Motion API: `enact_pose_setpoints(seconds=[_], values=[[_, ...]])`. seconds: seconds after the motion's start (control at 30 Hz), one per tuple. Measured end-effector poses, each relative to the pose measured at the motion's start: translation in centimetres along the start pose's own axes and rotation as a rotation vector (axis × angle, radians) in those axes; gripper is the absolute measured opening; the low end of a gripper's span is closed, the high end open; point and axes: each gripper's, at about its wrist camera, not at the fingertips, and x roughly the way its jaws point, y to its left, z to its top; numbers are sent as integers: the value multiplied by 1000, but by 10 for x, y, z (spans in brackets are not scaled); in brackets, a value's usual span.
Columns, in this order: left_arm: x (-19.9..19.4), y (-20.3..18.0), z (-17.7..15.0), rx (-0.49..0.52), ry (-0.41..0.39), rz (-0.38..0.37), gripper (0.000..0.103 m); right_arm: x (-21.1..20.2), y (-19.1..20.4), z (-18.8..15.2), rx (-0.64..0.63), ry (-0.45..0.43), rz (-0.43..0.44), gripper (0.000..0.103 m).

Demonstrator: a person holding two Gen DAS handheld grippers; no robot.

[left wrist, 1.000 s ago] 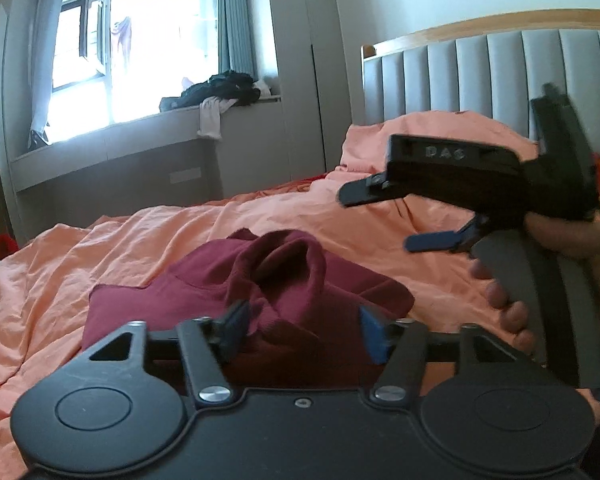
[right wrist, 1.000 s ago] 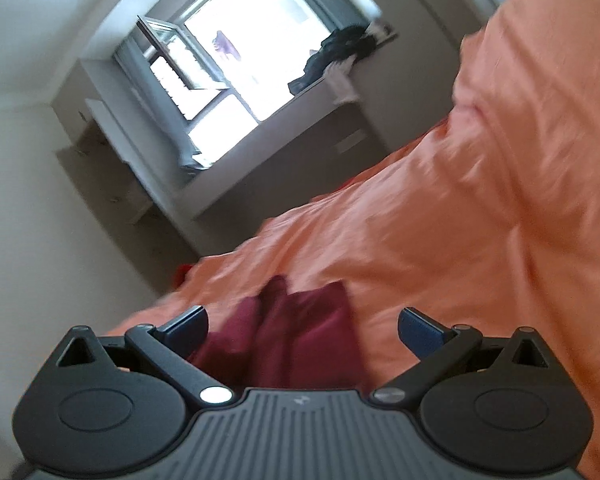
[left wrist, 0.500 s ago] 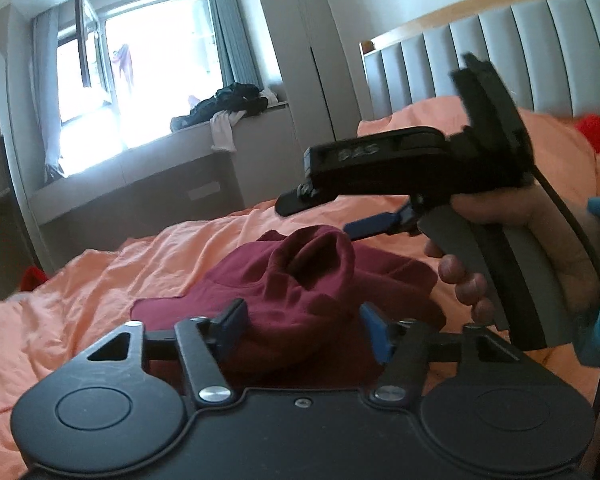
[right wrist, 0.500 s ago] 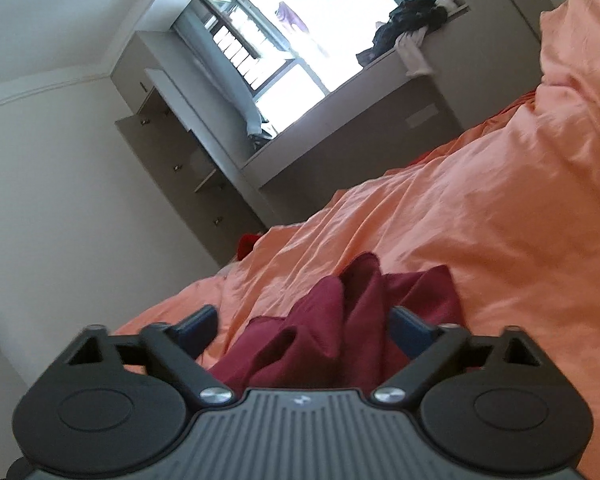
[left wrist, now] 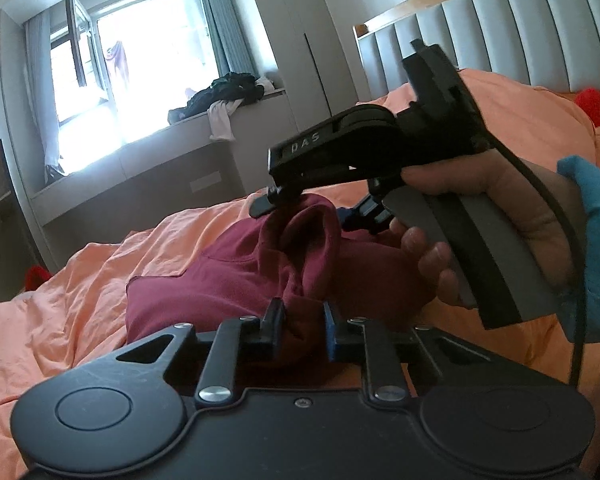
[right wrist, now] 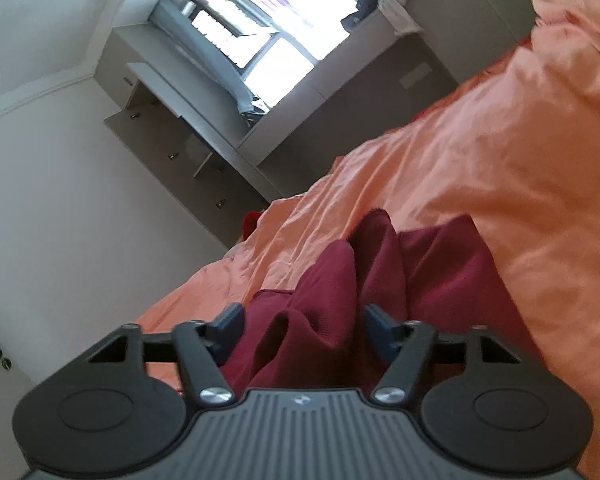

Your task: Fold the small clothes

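Here one garment, two tools.

Bunched maroon garment fills both jaws – open orange bedding to left

Bed covered with a rumpled orange sheet. Grey padded headboard with vertical channels and a wood top edge. Large window, overexposed, one sash swung open; grey curtain at its right. Long grey sill ledge carrying a dark clothes pile. Tall pale wardrobe. White wall and a cabinet with drawers.
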Motion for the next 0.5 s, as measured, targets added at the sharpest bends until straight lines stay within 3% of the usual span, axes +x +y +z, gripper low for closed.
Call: enact_pose_setpoints(seconds=[0.13, 0.23, 0.3, 0.5], values=[[-2, -6, -1, 18, -9, 12, 20, 1, -9, 0, 67, -12, 4, 45], [-1, -7, 2, 4, -14, 11, 17, 1, -9, 1, 59, -32, -11, 22], [0, -7, 5, -22, -17, 3, 16, 0, -2, 2, 6, -43, -28, 17], [5, -16, 21, -60, -39, -38, 15, -19, 27, 10, -188, -133, -49, 15]])
